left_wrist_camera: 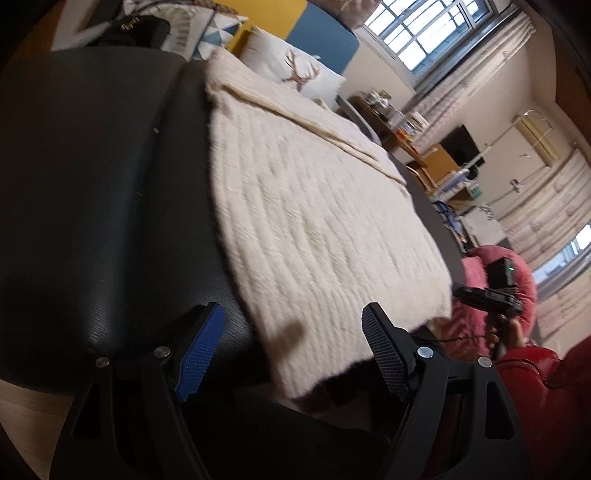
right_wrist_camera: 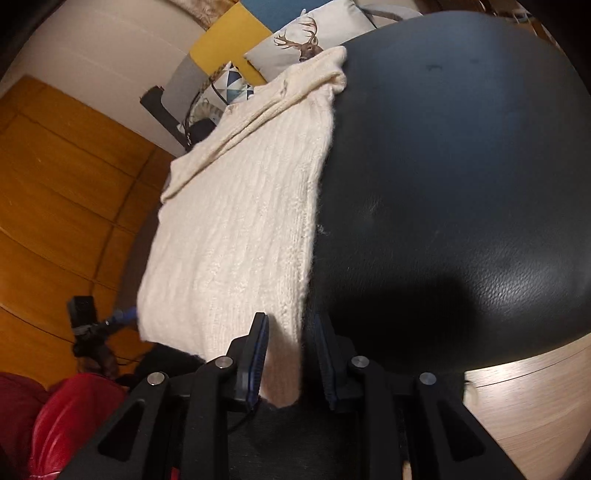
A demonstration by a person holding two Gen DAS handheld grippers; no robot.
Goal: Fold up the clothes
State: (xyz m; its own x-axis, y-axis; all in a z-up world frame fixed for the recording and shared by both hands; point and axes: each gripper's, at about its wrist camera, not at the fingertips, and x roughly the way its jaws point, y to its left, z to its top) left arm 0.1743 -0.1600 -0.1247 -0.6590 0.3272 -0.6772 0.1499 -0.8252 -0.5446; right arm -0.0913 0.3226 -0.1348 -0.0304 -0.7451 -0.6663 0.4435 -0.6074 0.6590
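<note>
The left wrist camera sat just behind its own fingers (left_wrist_camera: 201, 354), close above the near edge of a black padded surface (left_wrist_camera: 92, 184), looking forward and downward along them. Its frame was rolled: the far windows (left_wrist_camera: 436, 33) ran off toward 1 o'clock.

The right wrist camera sat equally close behind its fingers (right_wrist_camera: 258, 362) at the same near edge, pitched downward and rolled the opposite way.

Both views shared the cream knitted garment (left_wrist_camera: 314, 206) (right_wrist_camera: 236, 229), the black surface (right_wrist_camera: 461, 184) and the deer cushion (left_wrist_camera: 295, 70) (right_wrist_camera: 299, 37) at 12 o'clock. Each caught the other gripper: at 3 o'clock (left_wrist_camera: 487, 295) and at 8 o'clock (right_wrist_camera: 86, 321).
</note>
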